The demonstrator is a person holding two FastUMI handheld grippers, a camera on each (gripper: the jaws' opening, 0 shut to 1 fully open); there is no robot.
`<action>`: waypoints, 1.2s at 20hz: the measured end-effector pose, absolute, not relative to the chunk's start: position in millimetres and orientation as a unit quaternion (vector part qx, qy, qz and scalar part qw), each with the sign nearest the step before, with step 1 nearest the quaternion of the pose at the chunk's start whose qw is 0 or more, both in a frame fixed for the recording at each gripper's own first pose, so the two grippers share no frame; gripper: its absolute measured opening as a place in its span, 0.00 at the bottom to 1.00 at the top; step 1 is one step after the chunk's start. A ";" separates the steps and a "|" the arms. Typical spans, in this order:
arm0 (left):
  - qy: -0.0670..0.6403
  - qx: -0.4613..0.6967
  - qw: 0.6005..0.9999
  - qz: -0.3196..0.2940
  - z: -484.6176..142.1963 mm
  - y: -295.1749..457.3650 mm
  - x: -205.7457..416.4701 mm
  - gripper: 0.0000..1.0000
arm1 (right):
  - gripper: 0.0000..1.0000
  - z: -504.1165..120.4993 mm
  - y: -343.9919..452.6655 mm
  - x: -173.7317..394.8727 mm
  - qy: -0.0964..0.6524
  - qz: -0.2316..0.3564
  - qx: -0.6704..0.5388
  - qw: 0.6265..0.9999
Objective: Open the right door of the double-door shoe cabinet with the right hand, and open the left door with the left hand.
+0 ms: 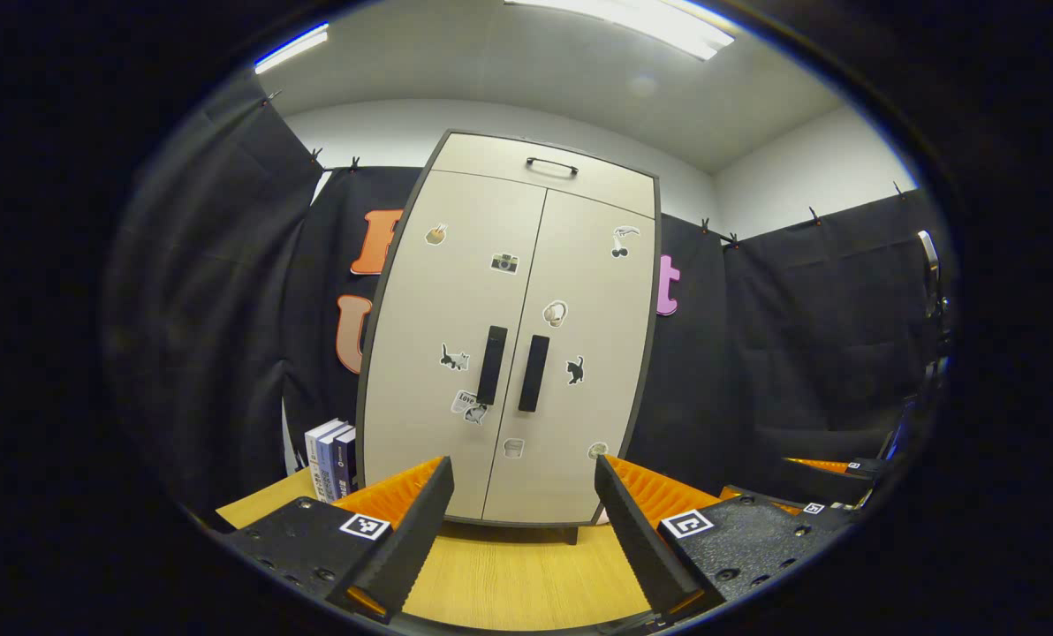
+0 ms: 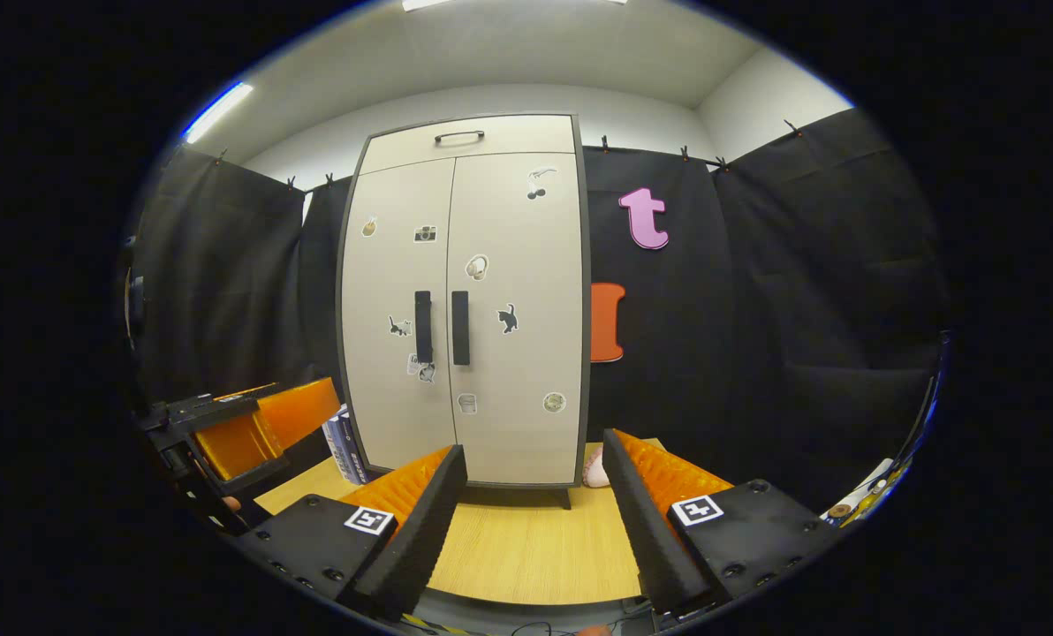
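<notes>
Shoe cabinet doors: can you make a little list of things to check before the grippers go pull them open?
1. Both doors of the shoe cabinet shut: ok.
2. Right door handle free to grab: ok.
3. Left door handle free to grab: ok.
4. Right gripper open, well short of the cabinet: ok.
5. Left gripper open, also short of it: ok.
6. Books left of the cabinet out of the left door's swing: cannot tell.

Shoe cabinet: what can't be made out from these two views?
- Shoe cabinet interior: both views, hidden behind the shut doors.
- Books beside it: right gripper view, partly covered by the left tongs.
- Door stickers: both views, too small to read.
</notes>
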State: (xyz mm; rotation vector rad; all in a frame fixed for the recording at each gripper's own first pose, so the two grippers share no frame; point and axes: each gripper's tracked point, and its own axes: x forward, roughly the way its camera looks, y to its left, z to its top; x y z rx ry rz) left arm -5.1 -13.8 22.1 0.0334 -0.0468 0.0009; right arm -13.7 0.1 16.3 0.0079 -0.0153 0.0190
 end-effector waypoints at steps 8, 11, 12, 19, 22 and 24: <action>-0.025 0.004 1.000 0.016 32.3 7.6 -14.0 0.96 | 0.94 27.2 7.4 -11.3 -0.011 0.012 0.015 1.000; -0.032 0.016 0.999 0.024 43.6 25.7 -12.5 0.96 | 0.98 33.4 16.0 -8.2 -0.020 0.001 0.011 1.000; -0.034 0.017 0.999 0.023 46.2 30.6 -10.1 0.96 | 0.98 35.2 21.4 -7.1 -0.021 0.001 0.008 1.000; -0.044 0.032 0.999 -0.002 57.0 63.2 1.6 0.96 | 0.99 26.4 64.2 11.4 -0.014 -0.016 0.012 1.000; -0.036 0.036 0.999 -0.005 50.2 82.4 7.2 0.96 | 0.99 22.4 84.2 28.6 -0.013 -0.027 0.012 0.999; -0.027 0.035 0.999 -0.008 43.9 96.1 10.5 0.96 | 0.99 16.3 96.1 41.0 -0.008 -0.031 0.016 0.999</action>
